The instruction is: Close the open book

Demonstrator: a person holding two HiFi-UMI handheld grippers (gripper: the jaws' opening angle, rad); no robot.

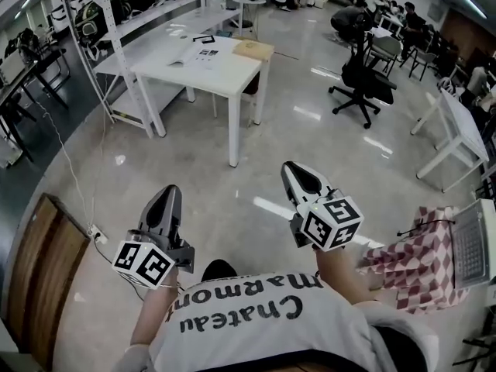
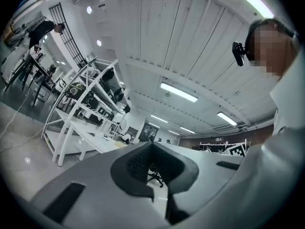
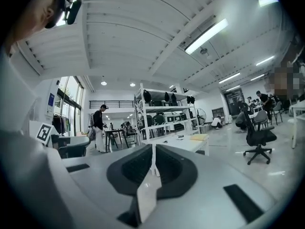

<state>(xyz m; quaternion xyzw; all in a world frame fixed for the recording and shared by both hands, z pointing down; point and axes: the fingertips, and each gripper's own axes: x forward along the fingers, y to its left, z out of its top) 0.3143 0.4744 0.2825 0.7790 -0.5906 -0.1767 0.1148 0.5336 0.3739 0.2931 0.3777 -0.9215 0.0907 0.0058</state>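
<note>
The open book [image 1: 184, 53] lies with pale pages up on a white table [image 1: 232, 72] far ahead, at the top of the head view. Beside it are a printed sheet [image 1: 206, 53] and a tan flat thing [image 1: 254, 49]. I stand well back from the table on the floor. My left gripper [image 1: 170, 194] [image 2: 151, 146] is held out low on the left, jaws together and empty. The right gripper [image 1: 294, 170] [image 3: 153, 147] is level on the right, shut with nothing in it. The right gripper view shows the table [image 3: 188, 141] in the distance beyond the tips.
A white shelving rack [image 1: 116, 22] stands left of the table. A black office chair [image 1: 363, 80] is on the floor to the right, with another white table [image 1: 457, 130] beyond it. A laptop [image 1: 473, 246] on checkered cloth [image 1: 418, 262] is at my right. A wooden panel [image 1: 39, 262] lies at lower left.
</note>
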